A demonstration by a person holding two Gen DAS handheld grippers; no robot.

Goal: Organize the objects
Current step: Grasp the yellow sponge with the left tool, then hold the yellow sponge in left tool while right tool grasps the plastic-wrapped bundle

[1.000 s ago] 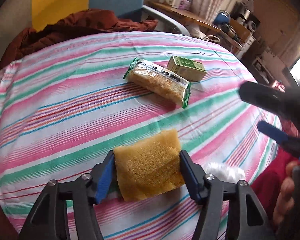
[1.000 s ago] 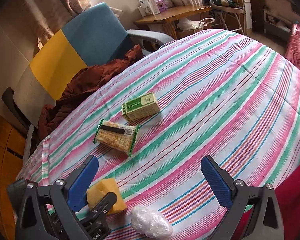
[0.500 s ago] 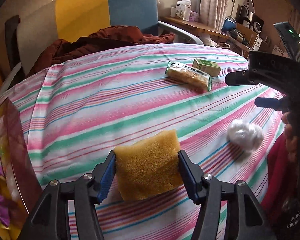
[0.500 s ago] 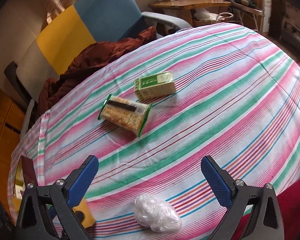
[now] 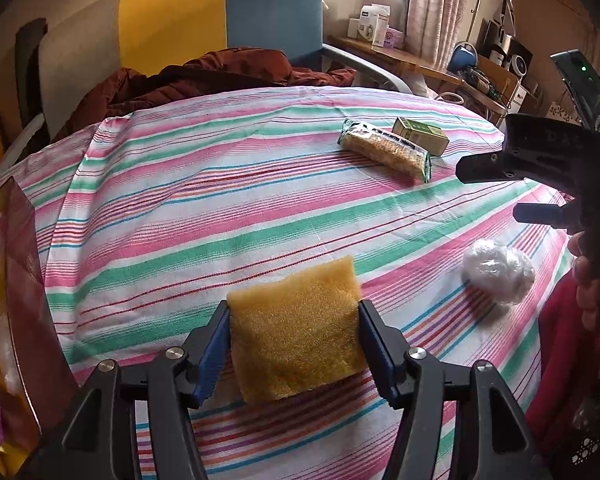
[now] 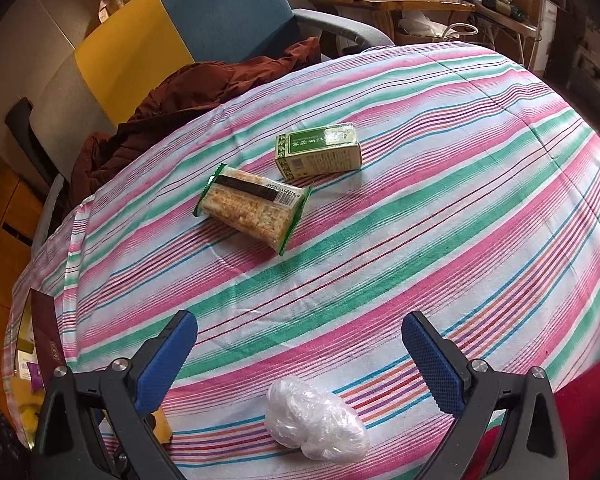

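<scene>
Left wrist view: the left gripper [image 5: 294, 344] is pinching a yellow sponge [image 5: 296, 330] between its blue pads, holding it over the near edge of the striped tablecloth [image 5: 220, 208]. A cracker packet [image 5: 386, 149] and a green box [image 5: 420, 135] are lying side by side toward the far right edge. A clear plastic wad [image 5: 499, 276] is sitting near the right edge.

Right wrist view: the right gripper [image 6: 300, 354] is hanging spread wide with nothing between its pads, the plastic wad [image 6: 318, 420] lying just below the gap at the near edge.
</scene>
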